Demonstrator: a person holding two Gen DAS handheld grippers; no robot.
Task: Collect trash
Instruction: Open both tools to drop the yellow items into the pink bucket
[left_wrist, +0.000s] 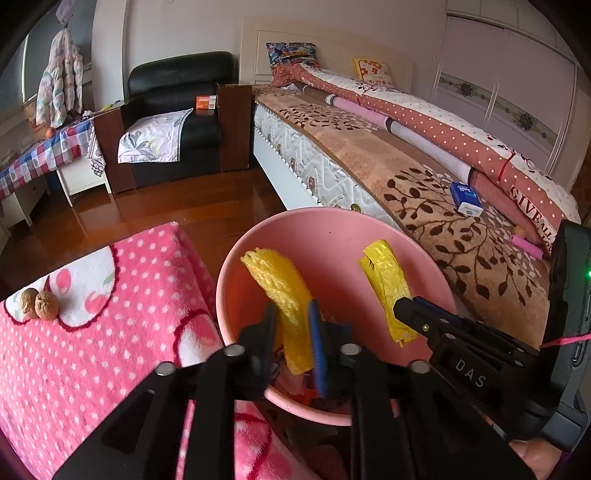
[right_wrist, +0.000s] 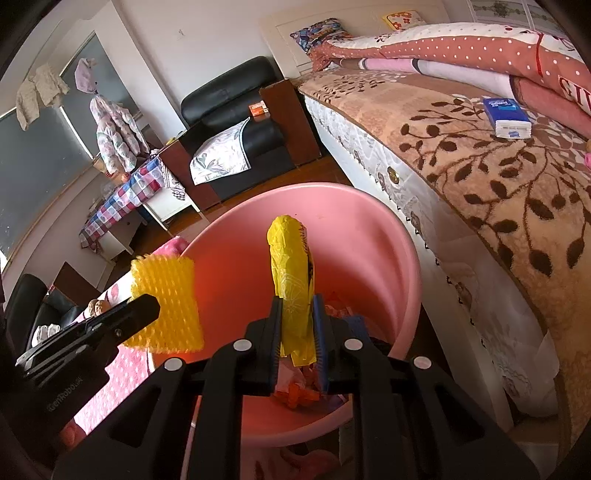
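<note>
Two grippers, both over the pink bin (left_wrist: 332, 236).
Left gripper (left_wrist: 293, 332): fingers closed on a yellow mesh piece (left_wrist: 280, 295), held above the bin's mouth, near its rim on the blanket side.
Right gripper (right_wrist: 297, 325): fingers closed on a crumpled yellow wrapper (right_wrist: 291, 280), held upright over the middle of the bin; in the left wrist view the same wrapper (left_wrist: 388, 288) hangs toward the bed side of the bin.
Bin contents: orange scraps (right_wrist: 301, 397) and pale crumpled bits at the bottom, partly hidden behind the gripper fingers.

Beside the bin, left: a pink polka-dot blanket (left_wrist: 110, 332) covering a raised surface, with two walnuts (left_wrist: 38, 304) touching each other near its far edge.
Beside the bin, right: a bed (left_wrist: 406, 184) with a brown leaf-pattern cover, a blue tissue pack (left_wrist: 466, 199) lying on it, and a rolled dotted quilt (left_wrist: 443, 125) behind that.

Beyond the bin: a wooden floor (left_wrist: 166, 199), a black armchair (left_wrist: 177, 96) holding a floral cloth, and a counter with a checked cloth (left_wrist: 44, 155) by the window, where a padded jacket (left_wrist: 59, 81) hangs.
</note>
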